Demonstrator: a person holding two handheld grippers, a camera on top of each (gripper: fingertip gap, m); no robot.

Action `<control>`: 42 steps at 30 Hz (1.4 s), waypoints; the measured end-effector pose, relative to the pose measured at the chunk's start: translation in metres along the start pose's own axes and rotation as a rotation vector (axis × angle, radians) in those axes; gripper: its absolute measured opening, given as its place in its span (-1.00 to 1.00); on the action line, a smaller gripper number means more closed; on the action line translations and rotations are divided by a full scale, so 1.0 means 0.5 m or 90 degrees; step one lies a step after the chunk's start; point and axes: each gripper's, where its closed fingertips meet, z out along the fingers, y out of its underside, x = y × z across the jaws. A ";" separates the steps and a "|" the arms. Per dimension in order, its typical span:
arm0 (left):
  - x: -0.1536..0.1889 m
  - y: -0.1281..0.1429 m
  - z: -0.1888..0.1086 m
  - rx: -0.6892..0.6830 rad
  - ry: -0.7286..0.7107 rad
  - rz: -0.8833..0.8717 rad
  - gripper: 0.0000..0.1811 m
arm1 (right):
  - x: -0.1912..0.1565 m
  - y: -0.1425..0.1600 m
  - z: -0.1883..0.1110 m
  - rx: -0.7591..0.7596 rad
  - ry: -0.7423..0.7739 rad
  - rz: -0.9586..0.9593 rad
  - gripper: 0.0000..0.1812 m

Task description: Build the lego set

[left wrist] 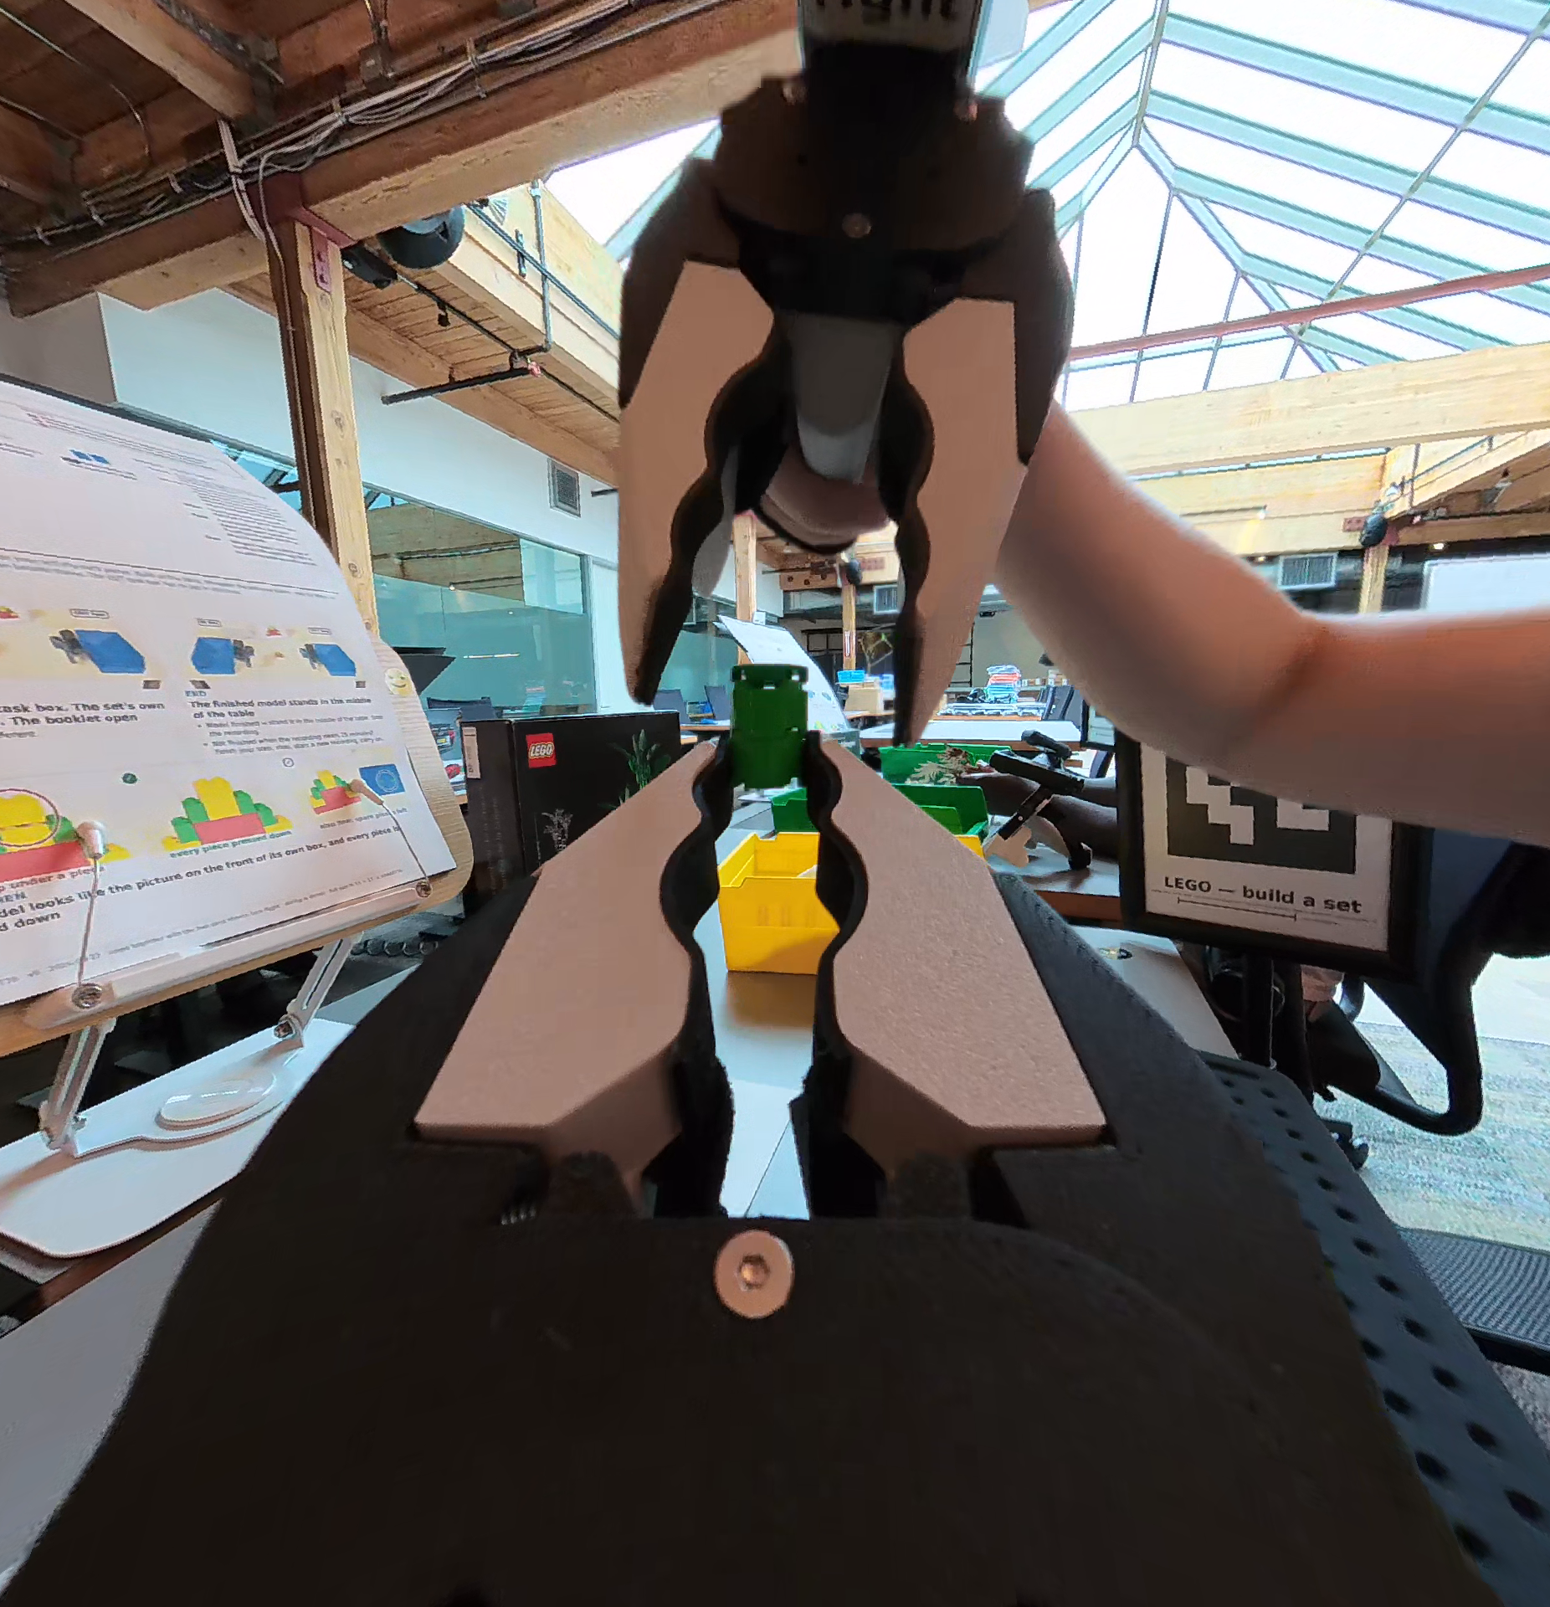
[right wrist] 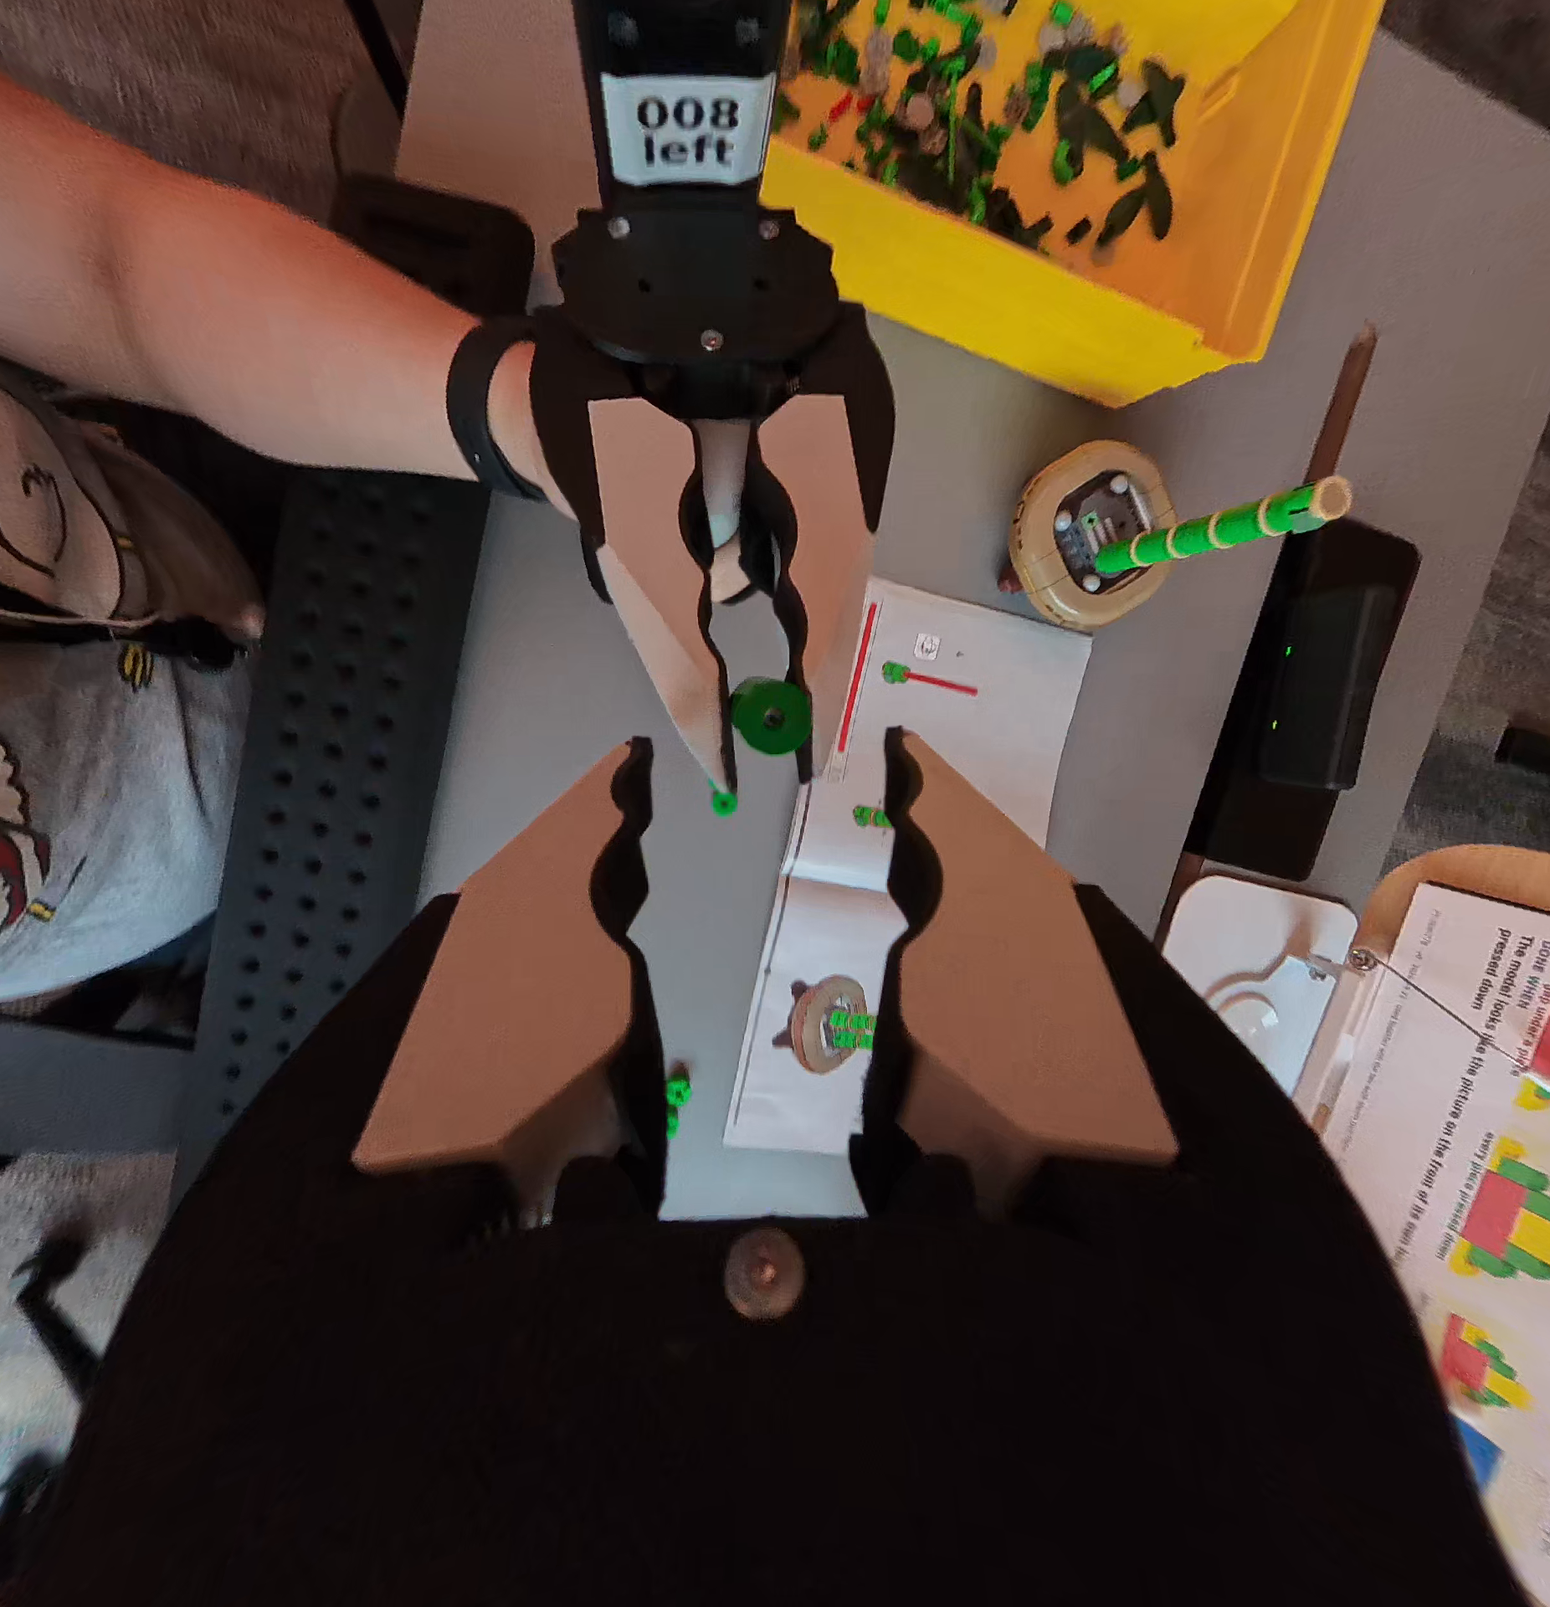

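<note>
Grey bench (right wrist: 537,609) and yellow bin (right wrist: 1015,287) of loose pieces show only from the right wrist view — also a tan round base (right wrist: 1050,574) with a banded green stalk (right wrist: 1215,526) leaning rightward. Left tongs (left wrist: 767,748) clamp a green ridged cylinder (left wrist: 768,726), axis upright; right tongs (right wrist: 767,739) gape apart above it

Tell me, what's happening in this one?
A person is building a Lego set with two handheld grippers. The left gripper is shut on a round green piece, held up above the table. The right gripper hangs open just above it. A partly built green stalk stands beside the yellow bin.
</note>
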 end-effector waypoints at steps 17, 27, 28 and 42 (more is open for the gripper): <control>-0.011 0.010 0.002 0.004 0.023 -0.114 -0.84 | -0.032 -0.022 -0.075 0.543 0.423 -0.197 -0.39; -0.023 0.055 0.012 -0.050 0.032 -0.168 -0.84 | 0.015 0.042 0.046 0.282 0.611 -0.361 0.08; -0.021 0.058 0.014 -0.052 0.037 -0.174 -0.84 | 0.018 0.040 0.043 0.286 0.623 -0.363 -0.03; 0.001 0.071 0.025 -0.068 0.081 -0.208 -0.84 | 0.031 0.034 0.041 0.246 0.708 -0.391 -0.53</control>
